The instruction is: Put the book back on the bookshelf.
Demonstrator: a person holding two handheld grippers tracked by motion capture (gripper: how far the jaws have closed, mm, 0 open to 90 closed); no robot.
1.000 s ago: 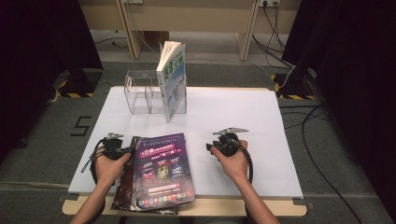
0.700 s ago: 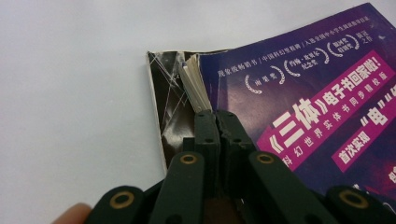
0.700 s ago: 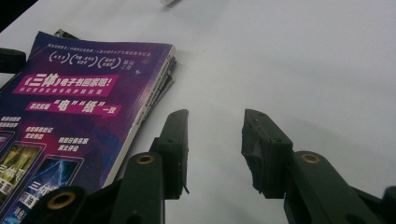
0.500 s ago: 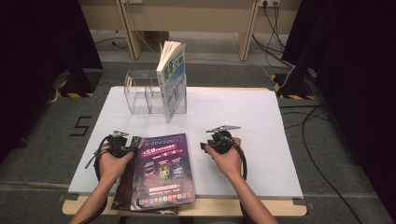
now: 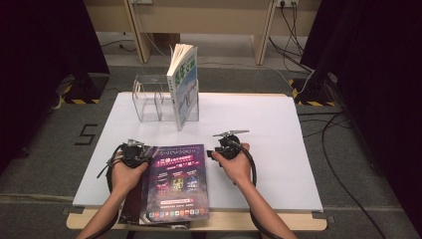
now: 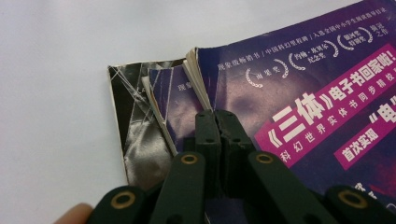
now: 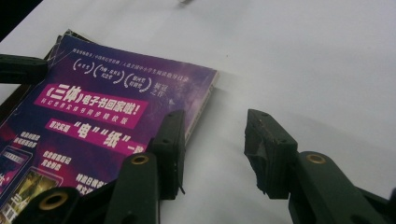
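A stack of purple-covered books (image 5: 174, 184) lies at the front of the white table, the top one (image 6: 299, 93) (image 7: 102, 107) with white and pink print. My left gripper (image 5: 147, 151) (image 6: 215, 115) is shut, its tips against the top book's far left corner, where the page edges lift slightly; a dark silvery cover (image 6: 135, 126) shows beneath. My right gripper (image 5: 217, 149) (image 7: 215, 119) is open at the book's far right corner, one jaw over the book's edge and the other over bare table. Nothing is between its jaws.
A clear acrylic holder (image 5: 149, 99) stands at the back of the table with an upright book (image 5: 183, 84) leaning in its right end. White table surface (image 5: 278, 149) stretches to the right. Cables and table legs lie on the floor beyond.
My right gripper has slid left to the book's right edge. My left gripper has moved slightly right onto the book's far left corner.
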